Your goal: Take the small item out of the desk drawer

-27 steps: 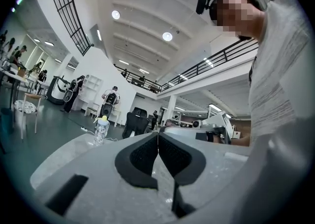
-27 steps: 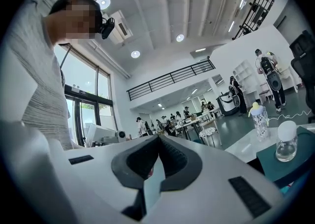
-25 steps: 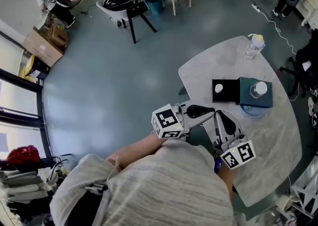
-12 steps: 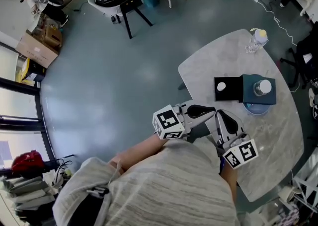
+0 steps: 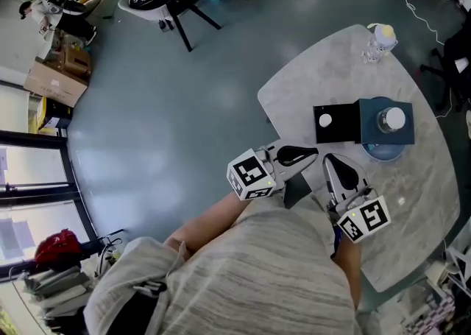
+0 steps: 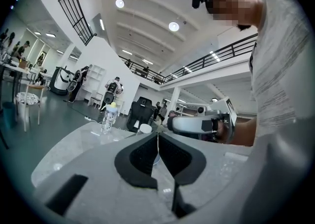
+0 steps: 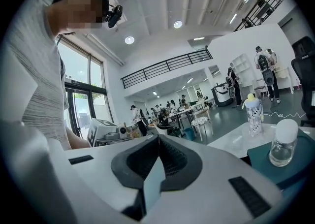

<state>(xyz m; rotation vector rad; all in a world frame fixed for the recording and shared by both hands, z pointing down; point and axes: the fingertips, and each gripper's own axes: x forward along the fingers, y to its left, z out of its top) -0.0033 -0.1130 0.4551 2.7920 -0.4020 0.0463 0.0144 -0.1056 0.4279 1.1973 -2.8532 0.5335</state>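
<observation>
L gripper (image 5: 309, 154), R gripper (image 5: 333, 160) both closed, empty, over table (image 5: 412, 201) edge. Drawer (image 5: 346, 133) open mid-table, small white item (image 5: 324, 121) inside.

Bright, even light falls from round ceiling lamps (image 6: 173, 26), perhaps also from the tall windows (image 7: 83, 105). Fisheye bending darkens the corners. Shadows are soft.

The right gripper (image 5: 335, 162) has drifted slightly farther in over the bench (image 5: 412, 194), away from the left gripper (image 5: 309, 154), so the gap between them is a little wider. The head camera has swung, lifting the bench in its view.
</observation>
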